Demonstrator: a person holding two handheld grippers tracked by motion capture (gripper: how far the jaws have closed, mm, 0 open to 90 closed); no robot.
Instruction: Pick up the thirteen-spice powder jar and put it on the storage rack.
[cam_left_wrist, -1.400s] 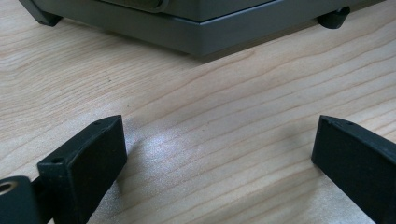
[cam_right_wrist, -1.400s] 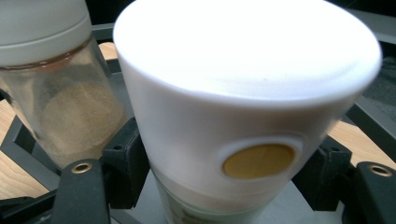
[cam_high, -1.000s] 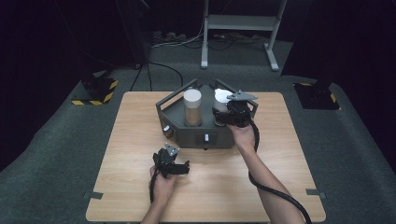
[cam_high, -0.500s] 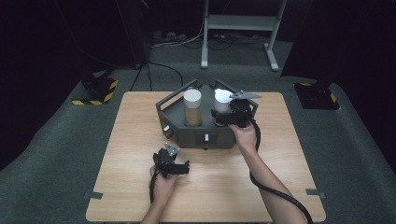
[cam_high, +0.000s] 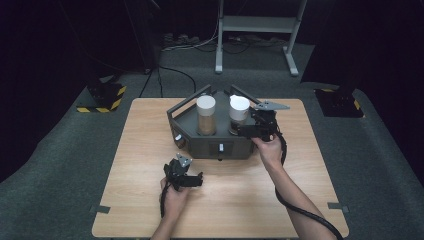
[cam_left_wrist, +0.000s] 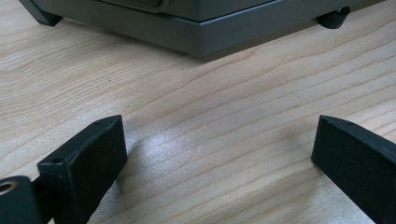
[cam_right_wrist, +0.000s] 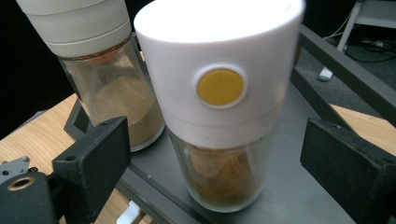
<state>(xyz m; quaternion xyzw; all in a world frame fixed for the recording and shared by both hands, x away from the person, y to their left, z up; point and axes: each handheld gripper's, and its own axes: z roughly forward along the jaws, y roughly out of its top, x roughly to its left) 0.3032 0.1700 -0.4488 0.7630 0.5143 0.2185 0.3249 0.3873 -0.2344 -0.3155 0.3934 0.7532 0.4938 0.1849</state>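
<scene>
Right claw (cam_right_wrist: 215, 154) newly opened and backed off, jar (cam_right_wrist: 224, 116) between jaws, untouched

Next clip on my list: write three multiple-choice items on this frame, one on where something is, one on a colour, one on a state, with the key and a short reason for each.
1. Where do the two jars stand?
A. on the bare table
B. on the dark grey tray
C. on the floor

2. What colour is the round button on the nearer jar's white cap?
A. yellow
B. blue
C. green

3. How does the right gripper stand to that jar?
A. clamped on its cap
B. open, fingers clear of it on either side
C. lifting it off the tray

Key: 1 B, both the nearer jar and the other jar rest on the dark grey tray. 2 A, the button is yellow. 3 B, the right gripper has just been opening and its fingers stand apart from the glass.
</scene>
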